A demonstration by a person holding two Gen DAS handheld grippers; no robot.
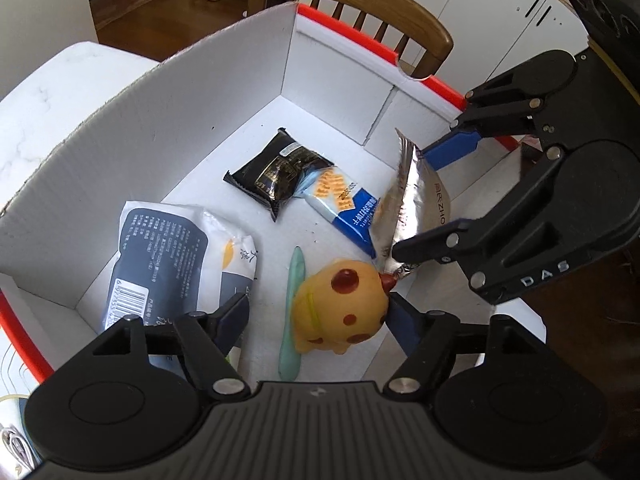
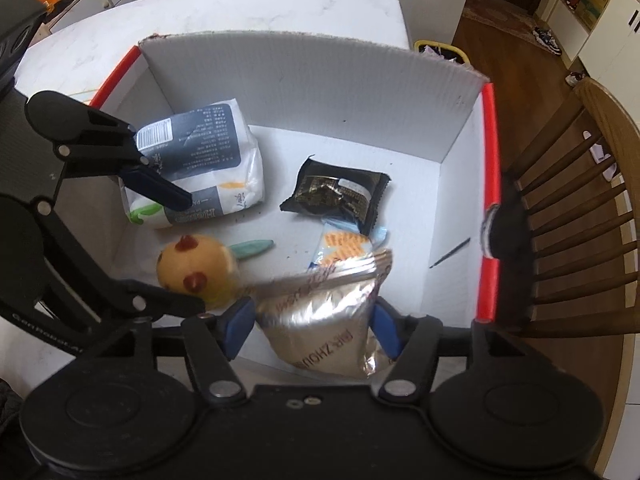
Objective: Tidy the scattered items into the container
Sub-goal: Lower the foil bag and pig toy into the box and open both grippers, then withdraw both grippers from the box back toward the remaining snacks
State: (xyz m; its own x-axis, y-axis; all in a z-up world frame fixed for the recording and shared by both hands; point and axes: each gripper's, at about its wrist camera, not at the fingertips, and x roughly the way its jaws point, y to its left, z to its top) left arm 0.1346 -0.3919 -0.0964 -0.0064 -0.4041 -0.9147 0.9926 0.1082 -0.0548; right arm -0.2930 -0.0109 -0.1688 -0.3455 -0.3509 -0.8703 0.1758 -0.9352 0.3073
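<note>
The right gripper point(image 2: 312, 326) is spread wide around a silver packet point(image 2: 324, 320) that looks loose and blurred above the box point(image 2: 320, 80), so it could land on the biscuit packet point(image 2: 344, 246) or tip onto the rim. The left gripper point(image 1: 316, 320), open and empty beside the yellow toy point(image 1: 340, 308), risks a knock from the right one nearby.

Yellow toy point(image 1: 340, 312) red-spotted; silver pouch point(image 2: 332, 332); black packet point(image 1: 276, 172).
</note>
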